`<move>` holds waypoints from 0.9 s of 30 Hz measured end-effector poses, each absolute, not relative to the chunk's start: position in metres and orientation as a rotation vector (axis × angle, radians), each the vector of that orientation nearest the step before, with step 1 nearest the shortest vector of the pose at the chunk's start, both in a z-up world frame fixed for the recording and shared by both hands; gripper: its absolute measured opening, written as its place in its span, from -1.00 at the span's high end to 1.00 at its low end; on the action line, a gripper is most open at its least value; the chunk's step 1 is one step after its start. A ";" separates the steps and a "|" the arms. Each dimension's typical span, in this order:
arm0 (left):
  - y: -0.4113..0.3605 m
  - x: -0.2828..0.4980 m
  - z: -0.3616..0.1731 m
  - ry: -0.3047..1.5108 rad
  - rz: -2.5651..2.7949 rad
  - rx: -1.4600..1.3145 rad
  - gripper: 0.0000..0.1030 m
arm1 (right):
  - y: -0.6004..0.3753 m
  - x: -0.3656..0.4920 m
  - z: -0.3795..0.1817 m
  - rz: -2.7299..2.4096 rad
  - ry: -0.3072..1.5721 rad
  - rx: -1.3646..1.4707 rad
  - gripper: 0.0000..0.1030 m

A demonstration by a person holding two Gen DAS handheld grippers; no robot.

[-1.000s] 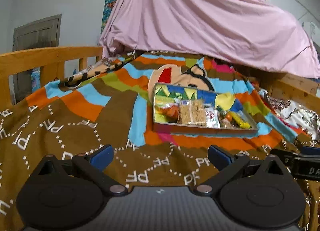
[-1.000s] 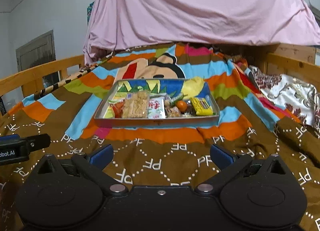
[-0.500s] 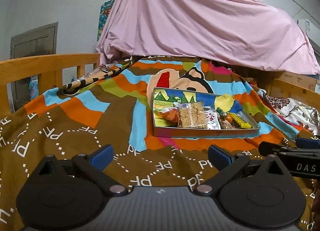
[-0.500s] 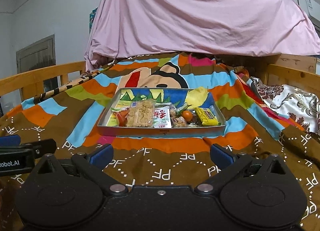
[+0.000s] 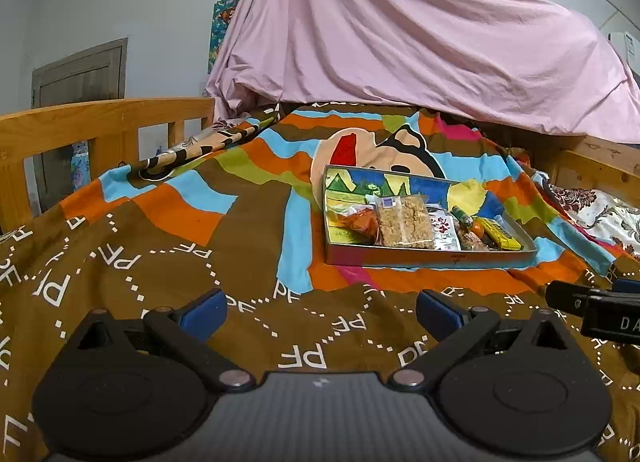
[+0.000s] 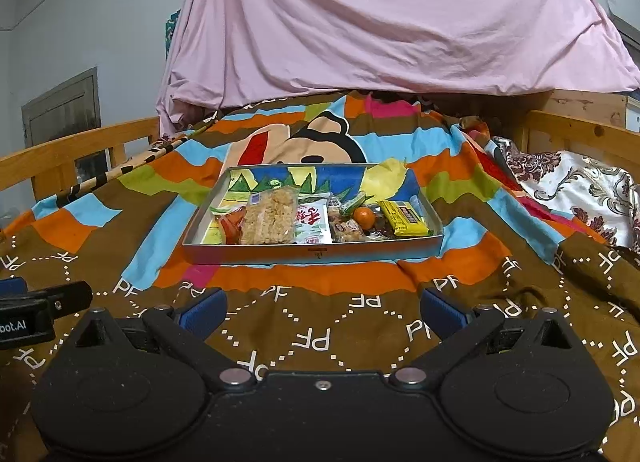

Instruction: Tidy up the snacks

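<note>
Ahead, on the patterned blanket [image 6: 304, 342], sits the metal tray [image 6: 312, 255] of snacks. From left to right it holds an orange packet [image 6: 232, 222] half hidden behind a clear bag of crispy bars [image 6: 269, 218], a white sachet [image 6: 313, 222], small sweets too jumbled to make out, and a yellow bar [image 6: 404, 218]. The left gripper [image 5: 319, 308] and right gripper [image 6: 322, 306] both hover wide apart, empty, well short of the tray.
</note>
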State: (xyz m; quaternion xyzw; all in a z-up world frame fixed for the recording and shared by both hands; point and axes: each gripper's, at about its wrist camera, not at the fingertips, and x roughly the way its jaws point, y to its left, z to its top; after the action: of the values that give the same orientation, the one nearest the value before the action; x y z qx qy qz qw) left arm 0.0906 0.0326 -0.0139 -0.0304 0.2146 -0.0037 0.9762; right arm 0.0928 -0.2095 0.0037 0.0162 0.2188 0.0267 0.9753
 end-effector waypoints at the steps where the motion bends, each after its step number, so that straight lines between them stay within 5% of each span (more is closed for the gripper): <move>1: 0.032 0.090 -0.014 0.433 -0.008 -0.060 -0.99 | -0.209 0.093 0.004 0.053 0.441 0.032 -0.99; 27: 0.032 0.089 -0.013 0.427 -0.015 -0.065 -0.99 | -0.208 0.092 0.005 0.053 0.440 0.025 -0.99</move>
State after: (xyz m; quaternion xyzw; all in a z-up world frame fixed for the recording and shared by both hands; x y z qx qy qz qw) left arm 0.0895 0.0324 -0.0127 -0.0321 0.2120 -0.0072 0.9767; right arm 0.0924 -0.2079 0.0047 0.0126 0.2184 0.0263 0.9754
